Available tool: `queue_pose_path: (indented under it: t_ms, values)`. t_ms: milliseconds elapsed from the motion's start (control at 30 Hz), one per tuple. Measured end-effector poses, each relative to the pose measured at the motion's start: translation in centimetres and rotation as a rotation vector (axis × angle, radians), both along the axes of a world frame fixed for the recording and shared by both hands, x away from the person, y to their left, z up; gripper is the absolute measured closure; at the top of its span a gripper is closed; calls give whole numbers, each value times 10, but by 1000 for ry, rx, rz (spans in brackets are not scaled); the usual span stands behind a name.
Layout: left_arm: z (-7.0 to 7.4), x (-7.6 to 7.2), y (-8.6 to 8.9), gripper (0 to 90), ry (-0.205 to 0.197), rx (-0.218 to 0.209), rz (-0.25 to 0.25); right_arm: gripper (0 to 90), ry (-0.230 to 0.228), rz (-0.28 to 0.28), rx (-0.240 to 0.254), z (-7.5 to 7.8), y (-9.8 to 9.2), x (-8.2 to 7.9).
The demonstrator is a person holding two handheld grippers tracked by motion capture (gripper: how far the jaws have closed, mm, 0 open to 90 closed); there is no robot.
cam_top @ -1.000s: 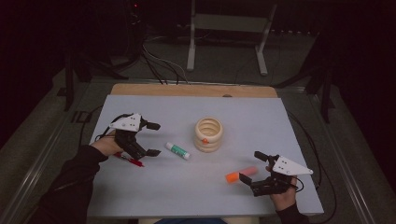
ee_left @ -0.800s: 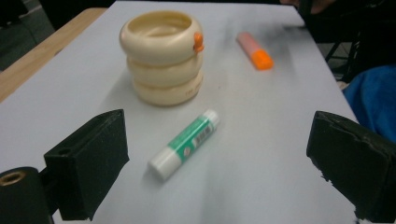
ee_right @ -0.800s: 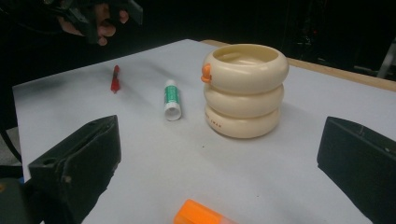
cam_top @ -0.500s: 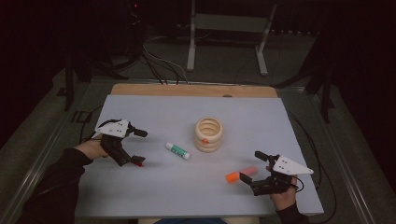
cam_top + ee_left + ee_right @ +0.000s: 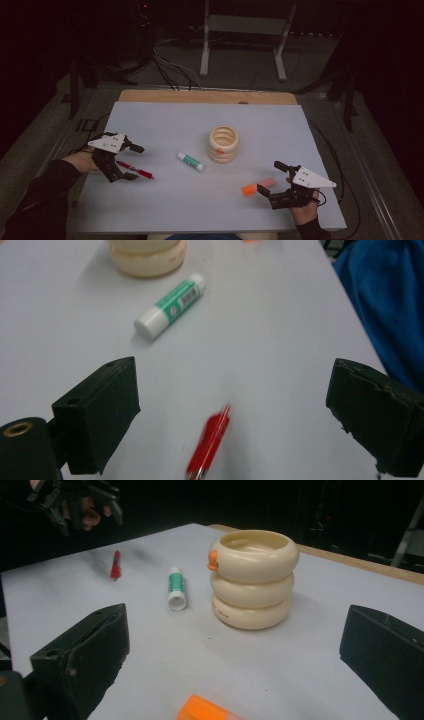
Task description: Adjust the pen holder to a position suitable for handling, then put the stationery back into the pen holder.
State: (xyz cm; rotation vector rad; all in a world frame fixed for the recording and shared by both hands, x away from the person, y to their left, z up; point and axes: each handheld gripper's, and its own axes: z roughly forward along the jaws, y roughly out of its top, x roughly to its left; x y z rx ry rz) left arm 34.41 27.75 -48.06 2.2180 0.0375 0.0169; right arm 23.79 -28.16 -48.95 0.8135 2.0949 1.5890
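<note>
Red pen (image 5: 135, 170) lies flat on the grey table (image 5: 165, 120) between the wide-open jaws of the left gripper (image 5: 122, 172), which grips nothing, while the right gripper (image 5: 272, 192) gapes empty too, just beside an orange marker (image 5: 257, 186).

You work at a grey-topped table (image 5: 165, 120) with a wooden far edge; beyond it, a dim floor (image 5: 240, 75), cables (image 5: 167, 70) and metal stand legs (image 5: 242, 45).
</note>
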Motion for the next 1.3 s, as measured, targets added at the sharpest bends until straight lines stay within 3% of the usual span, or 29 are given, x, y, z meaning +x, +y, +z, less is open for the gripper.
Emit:
queue_pose_path:
  t_ms: [133, 300, 433, 500, 533, 633, 700, 933, 1033, 1067, 1100, 1200, 1300]
  values:
    - [-5, 2, 11, 76, 0, 42, 1, 0, -3, -3, -4, 0, 1, 0]
    - [-11, 6, 19, 76, 37, 98, 17, 0, -3, -13, -9, 0, 1, 0]
    - [-14, 8, 21, 76, 91, 119, 39, 0, -4, -22, -8, 0, 1, -1]
    - [-15, 8, 22, 76, 83, 133, 36, 0, -3, -24, -10, 0, 1, 0]
    - [-15, 8, 22, 76, 98, 137, 36, 0, -3, -27, -12, 0, 1, 0]
    - [-17, 8, 23, 81, 81, 166, 44, 0, -1, -32, -16, -1, 1, 0]
    - [-19, 8, 24, 160, 64, 179, 64, 0, 1, -36, -17, -1, 1, 1]
    - [-26, 10, 20, 220, 17, 237, 38, 0, 4, -51, -24, -2, 1, 1]
    - [-28, 13, 20, 257, 8, 254, 46, 0, 5, -54, -26, -2, 1, 1]
    - [-28, 12, 21, 261, -15, 256, 59, 0, 5, -56, -26, -2, 1, 1]
    - [-28, 12, 23, 319, -25, 262, 55, 0, 6, -57, -27, -3, 1, 1]
    - [-29, 13, 25, 384, -42, 286, 37, 0, 7, -58, -28, -3, 1, 2]
    - [-30, 14, 26, 406, -51, 310, 18, 0, 10, -57, -31, -3, 1, 2]
